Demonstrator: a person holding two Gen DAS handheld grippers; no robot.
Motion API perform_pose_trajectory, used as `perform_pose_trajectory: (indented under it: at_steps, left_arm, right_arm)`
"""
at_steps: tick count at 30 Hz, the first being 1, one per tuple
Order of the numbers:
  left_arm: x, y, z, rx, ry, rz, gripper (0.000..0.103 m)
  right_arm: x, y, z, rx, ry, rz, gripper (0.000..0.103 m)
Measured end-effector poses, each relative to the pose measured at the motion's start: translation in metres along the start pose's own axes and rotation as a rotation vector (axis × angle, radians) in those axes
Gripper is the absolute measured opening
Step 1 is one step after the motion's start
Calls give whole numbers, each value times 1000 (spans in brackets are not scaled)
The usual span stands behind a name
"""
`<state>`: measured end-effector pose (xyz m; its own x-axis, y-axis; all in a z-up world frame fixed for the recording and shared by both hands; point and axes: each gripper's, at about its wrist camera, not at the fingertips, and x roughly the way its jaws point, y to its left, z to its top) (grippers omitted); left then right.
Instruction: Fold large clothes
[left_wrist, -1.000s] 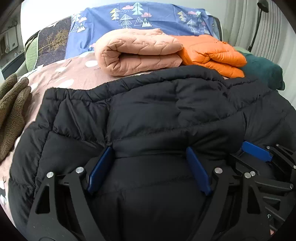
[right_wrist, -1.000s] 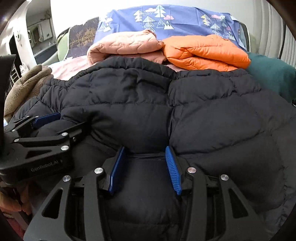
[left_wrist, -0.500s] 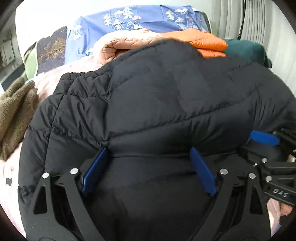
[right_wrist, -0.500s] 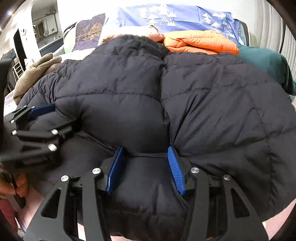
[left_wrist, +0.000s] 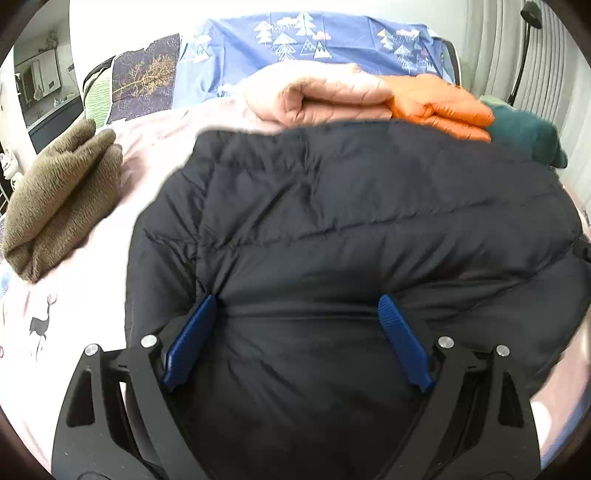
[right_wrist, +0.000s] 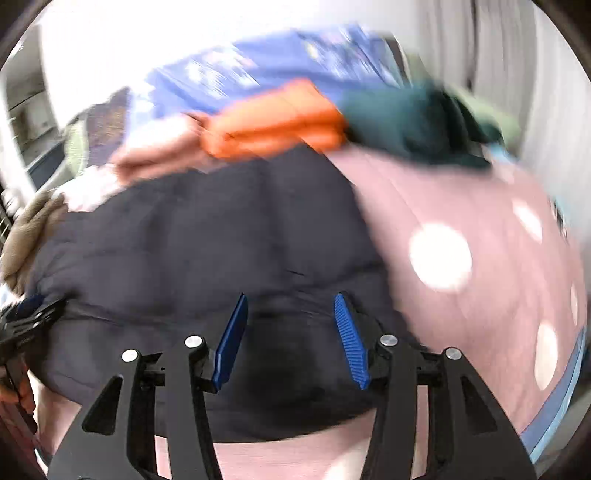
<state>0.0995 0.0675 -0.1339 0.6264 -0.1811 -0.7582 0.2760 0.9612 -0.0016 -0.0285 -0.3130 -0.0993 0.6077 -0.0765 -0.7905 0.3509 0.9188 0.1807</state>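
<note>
Both grippers, left (left_wrist: 295, 314) and right (right_wrist: 290, 314), are gripping the near edge of the black puffer jacket (left_wrist: 351, 229) with jaws partly closed, just before the folded orange jacket (left_wrist: 439, 107); carrying both corners level should keep the fold square.

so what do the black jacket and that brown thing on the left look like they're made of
The black jacket looks like a quilted, padded shell, probably a thin synthetic with a matte finish: stitched channels puff up between seams. Its filling cannot be told. The brown garment looks like plush fleece or pile fabric: its surface is fuzzy and nappy, with soft rounded folds.
</note>
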Motion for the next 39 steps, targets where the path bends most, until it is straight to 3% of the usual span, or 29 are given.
perform_pose_trajectory:
  at_steps: [2, 4, 7, 10, 11, 12, 13, 19, 22, 25, 26, 28, 30, 32, 33, 37, 39]
  left_arm:
    - [-2, -3, -1, 12, -6, 13, 91]
    - [-6, -4, -3, 24, -9, 15, 91]
    - [-6, 2, -2, 2, 0, -11, 91]
    - [-6, 1, -3, -4, -2, -4, 91]
    - [-5, -1, -3, -2, -3, 2, 91]
    - [-4, -2, -3, 3, -3, 9, 91]
    - [-3, -2, -3, 4, -2, 12, 91]
    - [-8, 2, -3, -8, 5, 8, 91]
    - [-28, 8, -1, -57, -28, 14, 88]
    - [-56, 19, 8, -115, -97, -69, 76]
    - [-60, 21, 13, -118, -103, -80, 67]
    - [-63, 24, 22, -110, -117, -67, 62]
    - [-51, 29, 24, -112, -88, -25, 62]
    - [-14, 40, 15, -154, 34, -17, 62]
    - [-5, 43, 10, -167, 49, -32, 64]
    - [-15, 39, 1, -133, 12, -40, 65]
    - [-25, 44, 4, -140, 22, -63, 69]
  right_arm:
    - [-11, -36, 5, 144, -17, 129, 48]
    - [-23, -57, 10, 194, -63, 152, 48]
    - [-32, -82, 15, 212, -92, 141, 48]
    - [-21, -76, 7, 169, -30, 249, 48]
    - [-13, -68, 4, 125, 19, 239, 48]
    - [7, -55, -2, 48, 101, 148, 48]
    - [19, -50, -6, 21, 119, 90, 48]
    - [16, -37, 1, -11, 84, -49, 49]
    - [-17, -26, 4, -51, -41, -115, 49]
    - [-44, -9, 16, -94, -169, -91, 50]
    - [-49, 0, 23, -118, -208, -54, 50]
    - [-44, 13, 34, -150, -235, -4, 50]
    - [-15, 28, 40, -180, -182, 35, 52]
    - [51, 28, 35, -125, 17, -29, 52]
    - [70, 26, 30, -95, 61, -12, 53]
    - [61, 43, 28, -172, -5, -79, 54]
    - [47, 43, 38, -149, -20, -41, 54]
